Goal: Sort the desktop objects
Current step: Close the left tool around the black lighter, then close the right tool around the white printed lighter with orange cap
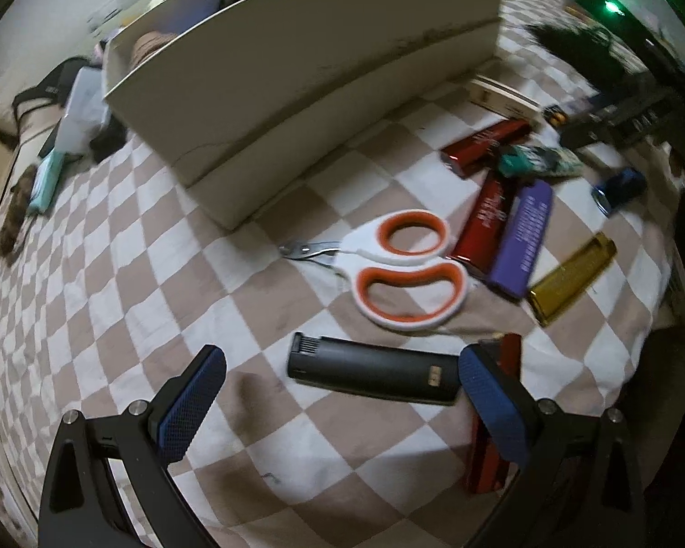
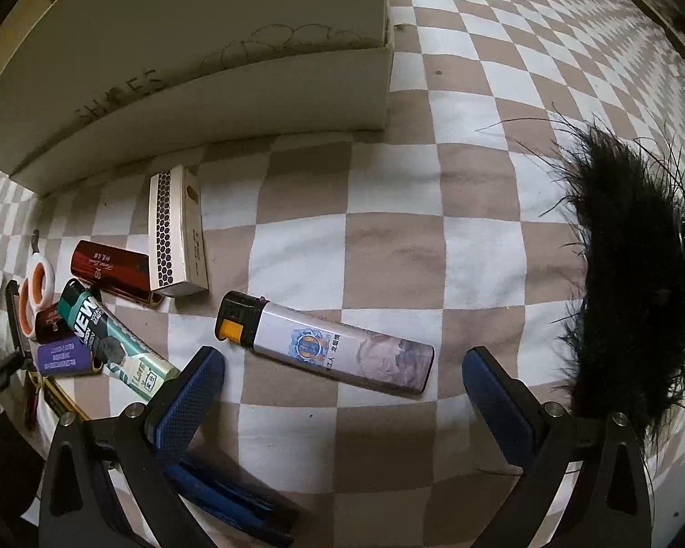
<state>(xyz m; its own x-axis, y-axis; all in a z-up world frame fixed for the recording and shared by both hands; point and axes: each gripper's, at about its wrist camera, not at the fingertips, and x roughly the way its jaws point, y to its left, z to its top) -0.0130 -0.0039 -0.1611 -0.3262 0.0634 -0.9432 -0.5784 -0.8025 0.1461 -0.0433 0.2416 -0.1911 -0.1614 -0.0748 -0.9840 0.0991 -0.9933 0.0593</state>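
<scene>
Hovering over the checked cloth (image 1: 160, 237), we hold the left claw (image 1: 342, 386) with its fingers wide apart and nothing between them, because the black lighter (image 1: 374, 372) lies crosswise just ahead in the gap, and the scissors (image 1: 402, 269) sit a little beyond it near the white box (image 1: 297, 91). We keep the right claw (image 2: 342, 386) spread and empty too, since the pale printed lighter (image 2: 329, 347) lies just ahead between its fingers, with the matchbox (image 2: 176, 233) further ahead to the left by the box wall, where we judge these things belong.
</scene>
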